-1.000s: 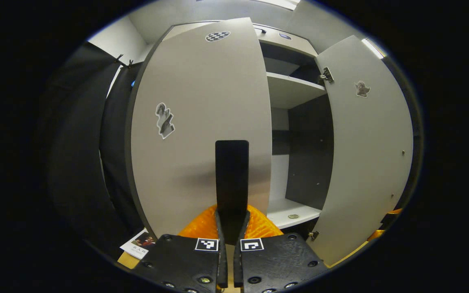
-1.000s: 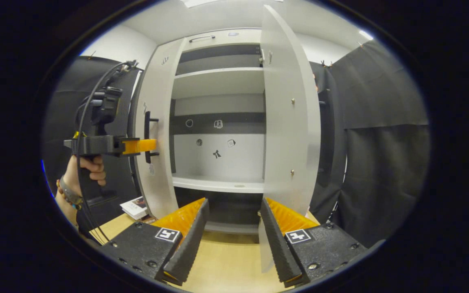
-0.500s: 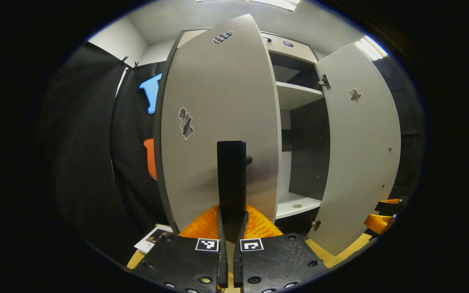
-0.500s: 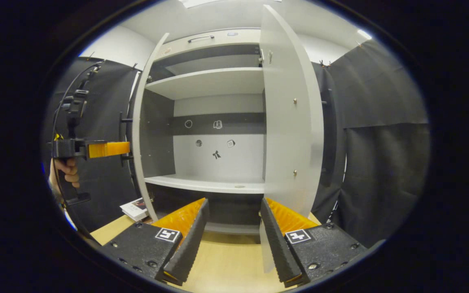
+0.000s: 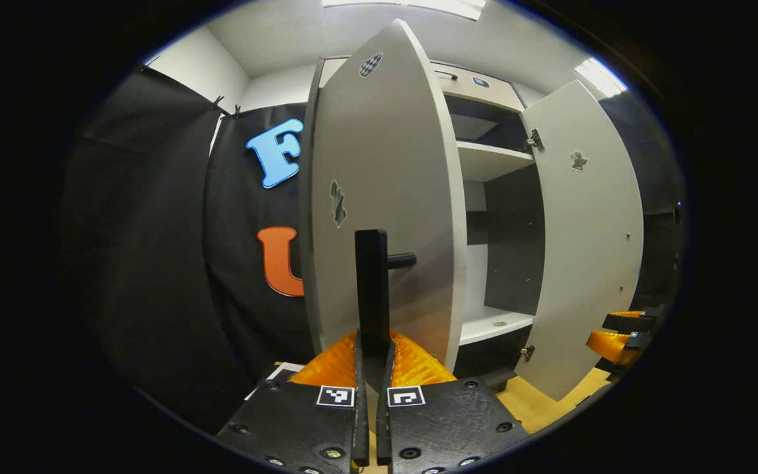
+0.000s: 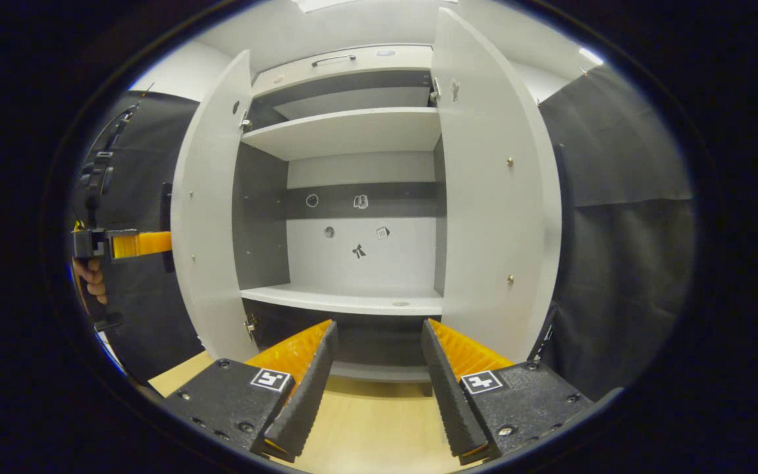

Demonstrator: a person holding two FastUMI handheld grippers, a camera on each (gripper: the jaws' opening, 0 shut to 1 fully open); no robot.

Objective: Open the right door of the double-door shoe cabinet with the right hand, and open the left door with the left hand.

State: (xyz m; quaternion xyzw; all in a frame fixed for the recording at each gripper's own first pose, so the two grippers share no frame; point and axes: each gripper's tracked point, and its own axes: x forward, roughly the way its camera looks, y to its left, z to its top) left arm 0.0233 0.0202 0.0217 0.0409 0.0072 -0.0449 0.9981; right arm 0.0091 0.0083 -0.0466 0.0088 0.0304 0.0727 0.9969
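The shoe cabinet stands with both doors swung out. In the left gripper view my left gripper point(image 5: 372, 345) is shut on the black bar handle point(image 5: 371, 283) of the left door point(image 5: 385, 178), which I see nearly edge-on. The right door point(image 5: 583, 237) stands open beyond it, with my right gripper's orange fingers point(image 5: 616, 336) low beside it. In the right gripper view my right gripper point(image 6: 379, 327) is open and holds nothing, facing the cabinet's inside between the left door point(image 6: 211, 217) and the right door point(image 6: 491, 197). The left gripper point(image 6: 135, 243) shows at the left door's outer side.
Inside are an upper shelf point(image 6: 346, 131) and a lower shelf point(image 6: 346, 301) with a small round thing point(image 6: 400, 304). A drawer front with a handle point(image 6: 333, 60) sits above. Light wooden floor point(image 6: 366, 428) lies below my fingers. A booklet point(image 5: 283, 370) lies by the left door's foot. A hand point(image 6: 93, 280) holds the left gripper.
The left door has swung further out to the left with my left gripper shut on its handle. The right gripper stays open, and the right door's inner face is turned more towards it.
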